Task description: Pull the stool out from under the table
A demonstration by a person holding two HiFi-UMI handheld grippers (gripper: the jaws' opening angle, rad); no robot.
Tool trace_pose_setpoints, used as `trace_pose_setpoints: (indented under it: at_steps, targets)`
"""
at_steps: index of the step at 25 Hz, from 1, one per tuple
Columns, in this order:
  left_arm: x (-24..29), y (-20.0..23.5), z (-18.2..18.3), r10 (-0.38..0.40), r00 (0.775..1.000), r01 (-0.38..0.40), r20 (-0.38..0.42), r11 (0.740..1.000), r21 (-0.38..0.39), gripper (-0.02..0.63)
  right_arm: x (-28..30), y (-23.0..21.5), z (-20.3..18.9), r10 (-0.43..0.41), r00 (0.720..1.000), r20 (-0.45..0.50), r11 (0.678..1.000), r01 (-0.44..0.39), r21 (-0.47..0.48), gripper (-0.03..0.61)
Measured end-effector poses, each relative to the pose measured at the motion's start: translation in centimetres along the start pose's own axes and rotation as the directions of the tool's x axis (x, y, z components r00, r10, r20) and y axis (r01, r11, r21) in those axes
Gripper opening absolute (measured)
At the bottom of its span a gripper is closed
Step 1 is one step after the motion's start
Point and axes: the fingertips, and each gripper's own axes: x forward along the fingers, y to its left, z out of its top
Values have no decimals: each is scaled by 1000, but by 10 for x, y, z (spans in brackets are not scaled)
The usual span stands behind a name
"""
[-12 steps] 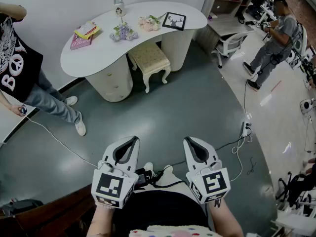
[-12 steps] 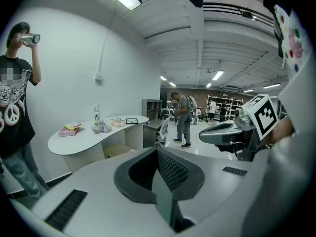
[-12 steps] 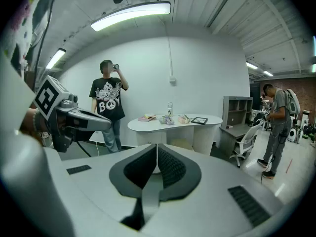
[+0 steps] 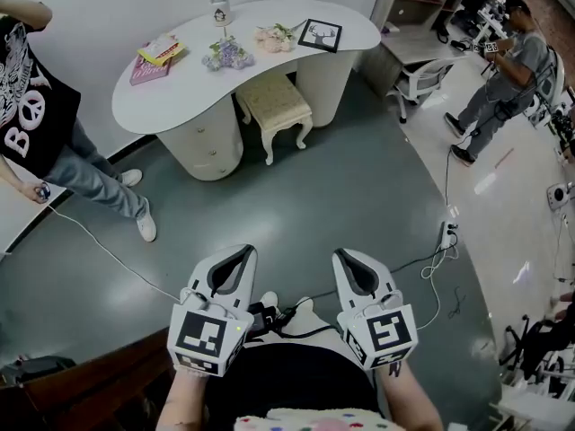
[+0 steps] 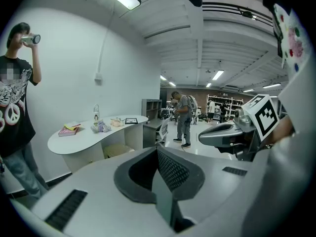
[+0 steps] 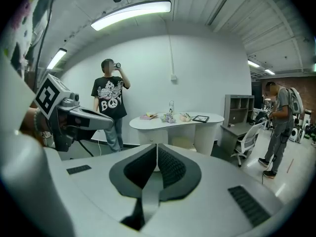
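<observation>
A cream padded stool (image 4: pixel 275 106) with curved legs stands tucked halfway under the white kidney-shaped table (image 4: pixel 180 92) at the far side of the room. It shows small in the left gripper view, stool (image 5: pixel 116 150), and in the right gripper view, stool (image 6: pixel 182 143). My left gripper (image 4: pixel 241 255) and right gripper (image 4: pixel 343 257) are held side by side close to my body, far short of the stool. Both are shut with nothing between the jaws.
On the table lie a pink book (image 4: pixel 148 68), flowers (image 4: pixel 226 57), a bottle (image 4: pixel 219 5) and a picture frame (image 4: pixel 317 36). A person in a black shirt (image 4: pixel 22 106) stands left; another person (image 4: pixel 503 79) stands right by an office chair (image 4: pixel 422 81). A cable (image 4: pixel 99 250) and power strip (image 4: pixel 446 234) lie on the floor.
</observation>
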Motion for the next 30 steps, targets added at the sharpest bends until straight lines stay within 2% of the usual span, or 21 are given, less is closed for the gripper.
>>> trace_pose_setpoints:
  at_steps: [5, 13, 22, 30]
  targets:
    - [1, -8, -1, 8, 1000, -8, -2, 1000, 5, 17, -6, -4, 4, 24, 999, 44, 999, -25, 40, 38]
    - [7, -22, 6, 46, 999, -46, 18, 999, 16, 17, -23, -25, -5, 7, 998, 65, 997, -12, 79, 40]
    - [20, -65, 9, 29, 998, -30, 49, 999, 29, 17, -51, -54, -19, 1, 997, 76, 1000, -3, 24, 40]
    - [30, -81, 15, 15, 998, -18, 64, 999, 51, 17, -62, -64, -25, 15, 996, 92, 997, -23, 80, 40]
